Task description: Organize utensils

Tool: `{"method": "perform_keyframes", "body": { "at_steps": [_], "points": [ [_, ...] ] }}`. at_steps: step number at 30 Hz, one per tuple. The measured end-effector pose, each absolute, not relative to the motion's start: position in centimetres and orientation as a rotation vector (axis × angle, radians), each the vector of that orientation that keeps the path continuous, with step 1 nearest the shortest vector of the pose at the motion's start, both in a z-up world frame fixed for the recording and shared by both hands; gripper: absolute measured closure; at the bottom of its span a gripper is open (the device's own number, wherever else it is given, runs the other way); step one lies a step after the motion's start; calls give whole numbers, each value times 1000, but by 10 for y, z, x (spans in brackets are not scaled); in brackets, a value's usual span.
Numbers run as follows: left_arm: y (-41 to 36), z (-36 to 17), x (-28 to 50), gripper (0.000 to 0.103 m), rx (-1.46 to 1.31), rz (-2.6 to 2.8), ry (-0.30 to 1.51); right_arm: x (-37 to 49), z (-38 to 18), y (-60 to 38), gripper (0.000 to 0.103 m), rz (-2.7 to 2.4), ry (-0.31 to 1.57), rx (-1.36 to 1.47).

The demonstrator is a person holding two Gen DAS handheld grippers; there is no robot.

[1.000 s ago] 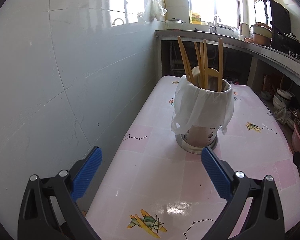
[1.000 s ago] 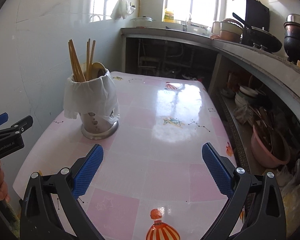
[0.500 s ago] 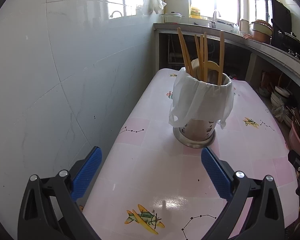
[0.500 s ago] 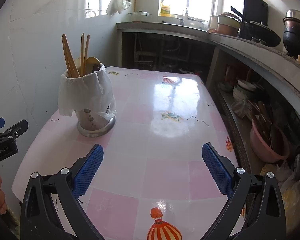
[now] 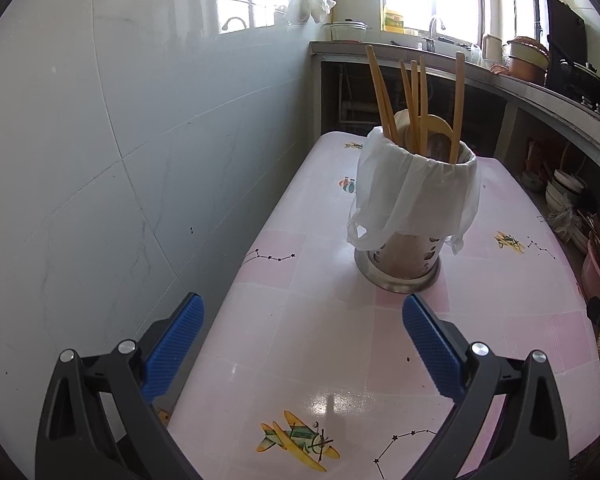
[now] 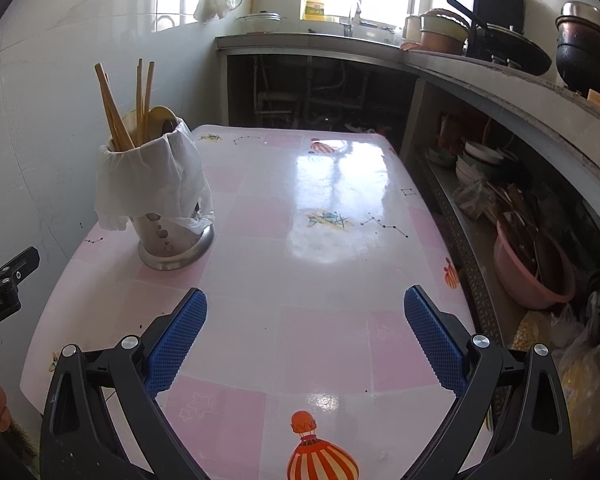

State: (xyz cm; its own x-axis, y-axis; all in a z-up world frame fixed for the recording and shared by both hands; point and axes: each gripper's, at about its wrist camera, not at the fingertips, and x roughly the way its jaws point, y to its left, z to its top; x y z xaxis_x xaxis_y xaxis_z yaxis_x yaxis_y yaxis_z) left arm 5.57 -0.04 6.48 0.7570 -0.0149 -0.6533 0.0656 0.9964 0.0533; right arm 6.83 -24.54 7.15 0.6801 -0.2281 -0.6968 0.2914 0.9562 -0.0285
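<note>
A perforated steel utensil holder (image 5: 400, 260) (image 6: 168, 240) stands on the pink table, its upper part draped in a white plastic bag (image 5: 412, 192) (image 6: 152, 184). Several wooden chopsticks (image 5: 412, 96) (image 6: 114, 112) and a wooden spoon (image 5: 432, 132) (image 6: 160, 120) stick up out of it. My left gripper (image 5: 302, 344) is open and empty, well short of the holder at the table's near left edge. My right gripper (image 6: 306, 336) is open and empty over the near middle of the table, with the holder off to its far left.
A glossy pink patterned table (image 6: 320, 216) fills both views, and a tiled wall (image 5: 120, 140) runs along its left side. On the right, a counter (image 6: 500, 92) carries pots and pans, with bowls and a pink basin (image 6: 528, 272) on the shelf beneath.
Both grippers have drawn back slightly from the holder, staying open. The holder, bag and utensils have not moved.
</note>
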Motion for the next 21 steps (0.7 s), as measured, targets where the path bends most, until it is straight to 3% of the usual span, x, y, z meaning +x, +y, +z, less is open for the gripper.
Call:
{"method": "perform_keyframes", "body": {
  "at_steps": [21],
  "points": [
    [15,55,67,6,74,14,745,74,63,-254,8,-297,793,91]
  ]
}}
